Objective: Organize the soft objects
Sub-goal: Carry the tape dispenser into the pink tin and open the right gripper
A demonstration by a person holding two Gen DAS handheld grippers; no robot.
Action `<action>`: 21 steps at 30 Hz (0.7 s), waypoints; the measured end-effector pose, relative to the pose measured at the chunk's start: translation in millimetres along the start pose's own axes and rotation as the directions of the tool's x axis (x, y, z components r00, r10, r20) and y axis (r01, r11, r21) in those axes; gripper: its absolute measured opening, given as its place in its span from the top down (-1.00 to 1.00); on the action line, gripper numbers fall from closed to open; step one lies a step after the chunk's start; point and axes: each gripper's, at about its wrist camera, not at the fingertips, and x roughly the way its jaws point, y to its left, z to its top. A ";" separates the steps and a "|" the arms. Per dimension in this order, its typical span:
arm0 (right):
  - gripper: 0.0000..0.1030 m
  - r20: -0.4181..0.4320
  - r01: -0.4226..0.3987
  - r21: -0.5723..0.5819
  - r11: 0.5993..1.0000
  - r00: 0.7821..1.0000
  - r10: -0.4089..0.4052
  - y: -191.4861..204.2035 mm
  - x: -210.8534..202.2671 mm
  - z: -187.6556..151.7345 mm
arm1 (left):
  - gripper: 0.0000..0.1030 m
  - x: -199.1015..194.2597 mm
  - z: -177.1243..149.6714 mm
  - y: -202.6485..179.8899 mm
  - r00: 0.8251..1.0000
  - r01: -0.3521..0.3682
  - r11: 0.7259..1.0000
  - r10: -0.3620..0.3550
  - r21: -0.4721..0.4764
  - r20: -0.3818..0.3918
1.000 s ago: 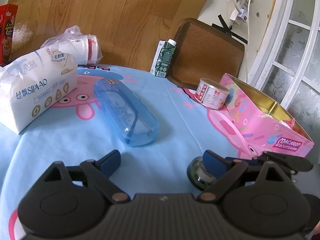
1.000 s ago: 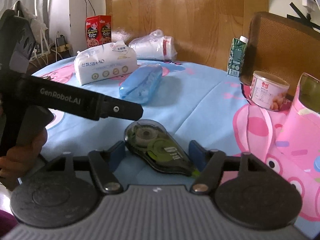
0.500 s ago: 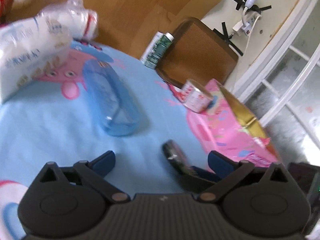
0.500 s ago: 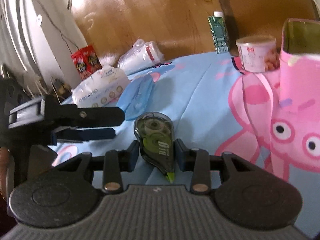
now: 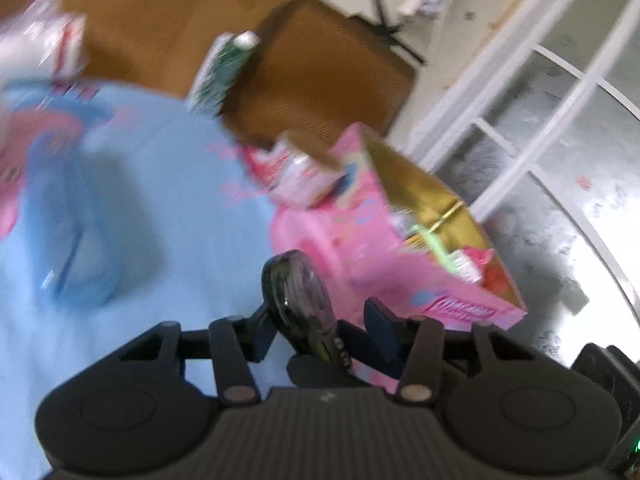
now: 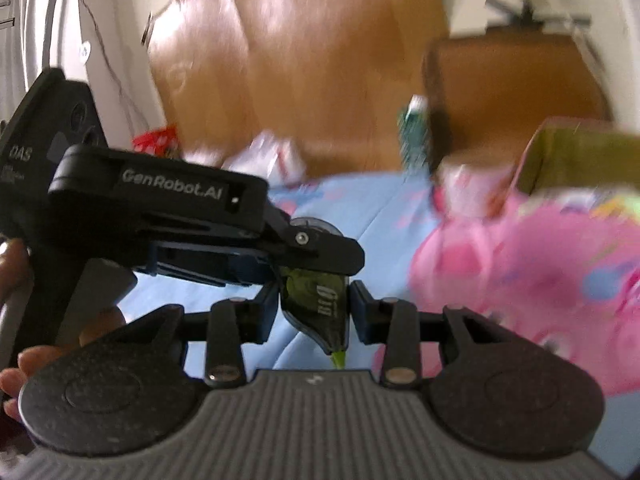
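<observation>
A dark, see-through correction tape dispenser [image 6: 316, 304] with a green tip is held above the blue tablecloth [image 5: 180, 208]. My right gripper [image 6: 314, 312] is shut on its narrow sides. In the left wrist view the same dispenser [image 5: 298, 292] stands between the pads of my left gripper [image 5: 320, 326], whose jaws are closing on its round end. The left pad lies against it; blur hides how tightly the right pad sits. From the right wrist view, the left gripper [image 6: 312, 256] reaches in from the left. A soft tissue pack [image 5: 40, 40] lies far left.
An open pink biscuit box [image 5: 360, 256] with a gold lining stands just right of the grippers. Behind it are a small can [image 5: 300, 176], a green carton [image 5: 224, 68] and a brown chair back [image 5: 320, 76]. A blue glasses case [image 5: 76, 248] lies left. A hand [image 6: 24, 360] holds the left gripper.
My right gripper shut on the dispenser and lifted it off the cloth. The left gripper swung right toward the pink box and closed its wide jaws around the dispenser's round end.
</observation>
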 end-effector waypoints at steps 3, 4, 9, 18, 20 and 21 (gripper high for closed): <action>0.20 0.082 0.091 -0.055 0.994 0.993 -0.086 -5.2 -10.5 10.6 | 0.09 11.8 20.2 -26.7 0.999 0.033 0.997 -0.033 0.067 0.004; 0.20 0.105 0.123 -0.063 0.990 0.988 -0.116 -9.8 -13.9 14.0 | 0.09 15.9 25.0 -35.7 0.999 0.044 0.995 -0.044 0.089 0.004; 0.20 0.175 0.237 -0.018 0.971 0.957 -0.230 -50.7 -31.8 27.0 | 0.09 51.4 47.9 -90.6 0.993 0.116 0.969 -0.115 0.217 -0.013; 0.19 0.231 0.552 0.046 0.833 0.805 -0.546 -114.1 -24.0 33.8 | -0.32 117.6 58.8 -132.0 1.000 0.011 0.959 -0.013 0.284 0.004; 0.12 0.205 0.627 0.056 0.777 0.754 -0.624 -127.7 -17.8 31.6 | -0.32 122.0 58.1 -124.5 1.000 -0.017 0.965 0.018 0.262 -0.001; 0.12 0.195 0.617 0.085 0.783 0.760 -0.620 -135.8 -20.7 29.5 | -0.32 123.7 56.3 -120.5 1.000 -0.025 0.967 0.027 0.253 -0.006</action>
